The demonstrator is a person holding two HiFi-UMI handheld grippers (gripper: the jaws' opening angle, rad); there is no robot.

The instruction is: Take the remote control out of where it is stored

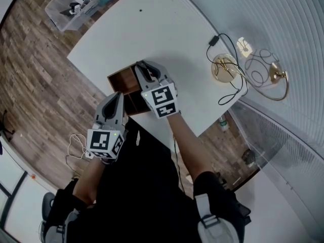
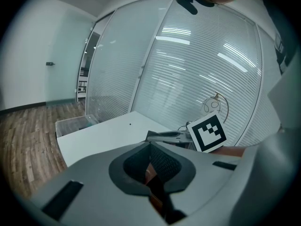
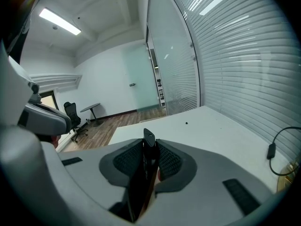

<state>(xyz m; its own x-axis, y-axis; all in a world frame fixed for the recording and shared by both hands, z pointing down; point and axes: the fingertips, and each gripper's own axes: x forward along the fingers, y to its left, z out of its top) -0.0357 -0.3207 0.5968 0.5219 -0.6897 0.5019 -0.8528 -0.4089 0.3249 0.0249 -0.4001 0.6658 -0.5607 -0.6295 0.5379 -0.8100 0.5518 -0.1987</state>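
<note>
A wooden box (image 1: 121,80) with open compartments sits at the near edge of the white table (image 1: 152,29). My right gripper (image 1: 146,71) reaches over the box. In the right gripper view, a slim black remote control (image 3: 148,136) stands on end between the ribbed pads, and the right gripper (image 3: 150,149) is shut on it. My left gripper (image 1: 117,96) is at the box's near side. In the left gripper view, the left gripper (image 2: 150,147) has its jaws together on a thin brown edge of the box (image 2: 149,173). The rest of the remote is hidden by the jaws.
A brass lamp base (image 1: 225,67) with looping black cables and a black adapter (image 1: 213,40) lie on the table's right side. A clear plastic bin (image 1: 76,6) stands on the wood floor beyond the table. A glass wall with blinds (image 1: 283,29) runs along the right.
</note>
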